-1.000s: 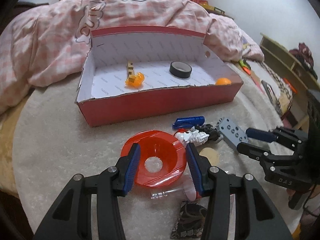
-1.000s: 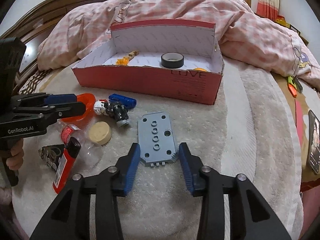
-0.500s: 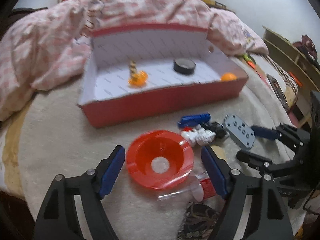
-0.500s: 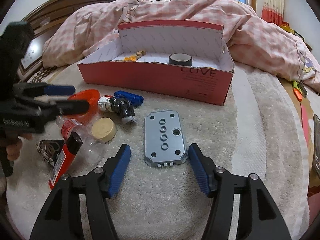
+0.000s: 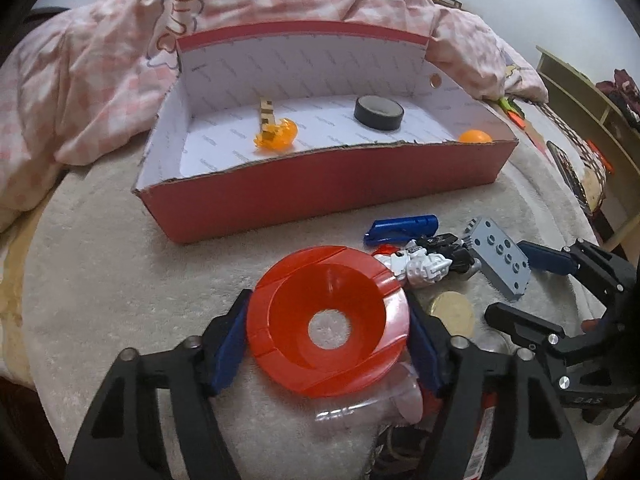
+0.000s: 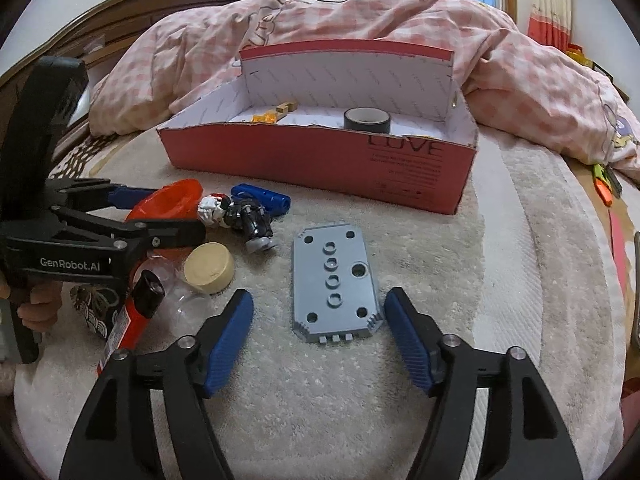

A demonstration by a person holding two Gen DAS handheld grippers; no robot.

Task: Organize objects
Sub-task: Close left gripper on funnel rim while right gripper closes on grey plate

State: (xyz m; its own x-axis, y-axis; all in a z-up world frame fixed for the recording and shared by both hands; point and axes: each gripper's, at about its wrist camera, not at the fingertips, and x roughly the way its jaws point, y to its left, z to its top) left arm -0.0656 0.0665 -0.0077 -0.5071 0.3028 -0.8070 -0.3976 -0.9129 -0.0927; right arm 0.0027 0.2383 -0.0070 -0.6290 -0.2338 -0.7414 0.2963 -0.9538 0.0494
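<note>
Here, on a bed with a cream blanket (image 6: 500, 280), a red box (image 5: 328, 196) stands open before a pink quilt (image 6: 400, 28). The left claw (image 5: 328, 344) straddles a red funnel (image 5: 328, 320); its blue pads (image 5: 230, 344) sit right at the rim on both sides, and whether they press is hard to tell. Its jaws have just narrowed slightly after opening wide. The right claw (image 6: 320, 338) is spread, its jaws just having opened, with a grey plate (image 6: 334, 284) lying flat between the pads, untouched.

Only the left view looks down into the box: a black tape roll (image 5: 379, 113), an orange toy (image 5: 276, 138) and an orange ball (image 5: 474, 137) by the right wall. Only the right view shows the "LOVE" print on the box front, a fingertip of the person's hand (image 6: 30, 304) on the left handle, and a red tube (image 6: 128, 324).

Both show a blue cylinder (image 6: 260, 197), a toy robot (image 6: 240, 216) and a tan disc (image 6: 209, 268). A clear bottle (image 5: 384, 404) under the funnel is mostly hidden.
</note>
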